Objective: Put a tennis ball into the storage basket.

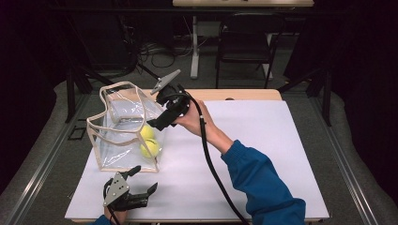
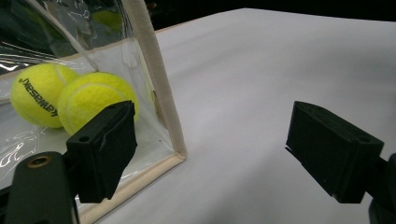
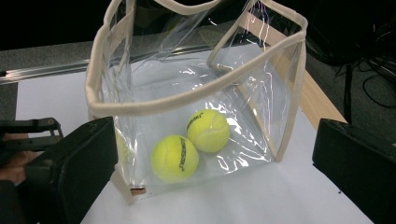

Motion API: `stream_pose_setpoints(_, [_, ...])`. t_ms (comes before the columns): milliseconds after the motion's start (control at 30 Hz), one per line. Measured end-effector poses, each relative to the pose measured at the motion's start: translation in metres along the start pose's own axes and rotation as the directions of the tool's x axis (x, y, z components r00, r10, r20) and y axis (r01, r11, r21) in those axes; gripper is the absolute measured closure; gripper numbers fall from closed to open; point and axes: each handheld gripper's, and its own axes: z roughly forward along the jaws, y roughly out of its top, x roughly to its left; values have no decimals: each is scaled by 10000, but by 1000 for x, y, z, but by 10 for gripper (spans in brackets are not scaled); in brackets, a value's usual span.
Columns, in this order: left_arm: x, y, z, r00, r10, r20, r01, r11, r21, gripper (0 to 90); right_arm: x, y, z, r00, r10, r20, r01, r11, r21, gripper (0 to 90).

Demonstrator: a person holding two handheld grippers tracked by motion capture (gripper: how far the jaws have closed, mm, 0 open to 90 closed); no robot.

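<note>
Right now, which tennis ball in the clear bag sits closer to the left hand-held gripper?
The nearer tennis ball, lower in the high view; the other ball lies behind it, toward the right hand-held gripper.

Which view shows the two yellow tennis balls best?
The right gripper view: both yellow tennis balls lie unobstructed on the floor of the clear plastic bag with beige trim. The left gripper view shows them partly behind a jaw; the high view shows them small.

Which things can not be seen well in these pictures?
- Left gripper view: the clear bag is cut off by the left and top edges.
- Left gripper view: one jaw hides part of the nearer tennis ball.
- High view: the left hand is cut off by the bottom edge.
</note>
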Motion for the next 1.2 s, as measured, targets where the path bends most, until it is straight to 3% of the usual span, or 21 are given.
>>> stream_pose_setpoints(333, [0, 0, -1, 10000, 16, -2, -16, 10000, 8, 161, 0, -29, -23, 9998, 191, 60, -191, 9998, -66, 0])
stream_pose_setpoints(600, [-1, 0, 0, 10000, 30, -9, -30, 10000, 26, 161, 2, -61, -33, 9992, 349, 188, -353, 9992, 197, 0])
stream_pose_setpoints(1200, [0, 0, 0, 10000, 69, -9, -69, 10000, 61, 161, 5, -110, -55, 9972, 426, 614, -431, 9991, 65, 0])
